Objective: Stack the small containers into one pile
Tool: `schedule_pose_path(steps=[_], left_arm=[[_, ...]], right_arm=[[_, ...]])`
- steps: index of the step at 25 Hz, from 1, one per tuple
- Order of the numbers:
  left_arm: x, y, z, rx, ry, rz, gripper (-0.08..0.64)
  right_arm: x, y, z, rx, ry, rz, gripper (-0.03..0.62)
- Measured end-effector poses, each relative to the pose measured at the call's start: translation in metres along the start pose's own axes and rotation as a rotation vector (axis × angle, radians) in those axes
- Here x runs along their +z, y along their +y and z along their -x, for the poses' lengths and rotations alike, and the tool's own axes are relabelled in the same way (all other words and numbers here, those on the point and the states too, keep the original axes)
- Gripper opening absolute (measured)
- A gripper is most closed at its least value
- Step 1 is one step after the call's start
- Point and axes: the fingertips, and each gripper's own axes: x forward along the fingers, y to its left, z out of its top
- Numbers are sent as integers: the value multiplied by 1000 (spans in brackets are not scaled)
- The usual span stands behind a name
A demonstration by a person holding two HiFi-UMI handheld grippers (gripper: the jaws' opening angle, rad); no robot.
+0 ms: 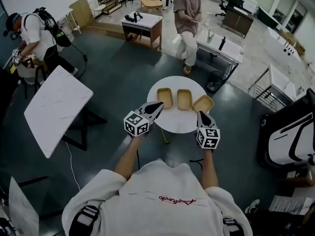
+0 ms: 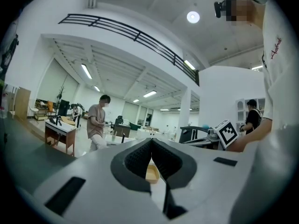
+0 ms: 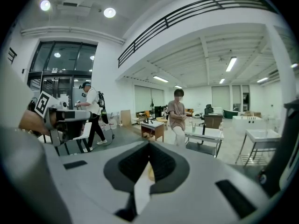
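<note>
Three shallow tan containers sit side by side on the round white table [image 1: 179, 124]: the left container [image 1: 165, 98], the middle container [image 1: 184, 99] and the right container [image 1: 203, 103], which is turned at an angle. None is stacked. My left gripper [image 1: 158, 105] hovers shut and empty at the table's left edge, just short of the left container. My right gripper [image 1: 202, 114] is shut and empty too, just in front of the right container. In the left gripper view, the left gripper [image 2: 151, 143] has its jaws together, and one tan container [image 2: 152, 172] shows below the tips. The right gripper [image 3: 149, 147] also has its jaws together.
A white marble-topped table [image 1: 56, 109] stands to the left. A person [image 1: 188, 18] stands behind the round table beside a grey desk [image 1: 216, 48]. Another person with a backpack [image 1: 34, 33] is far left. A black and white machine [image 1: 290, 136] stands to the right.
</note>
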Motion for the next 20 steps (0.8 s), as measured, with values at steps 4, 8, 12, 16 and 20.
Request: schedule_pose_path(steps=[4,8,12,16,20], left_arm=[[-3,6,-9,-24,6,7,11],[-9,1,-15,-50,18,15,11],[-17,-3,-29,-62,27,24,11],[-22,1,-38,-66,36,30,11],[-27,13,-54,-49,45,40,11]], right_arm=[[-4,-5,-5,-24,6,-11,20],[-11,-10,0,-48,16,-24,20],[-21,-22,2,-58,29,-34,20],[-27,-30,-4,-64,41,-45,20],[-29,-43,-19,-52,49,-49,20]])
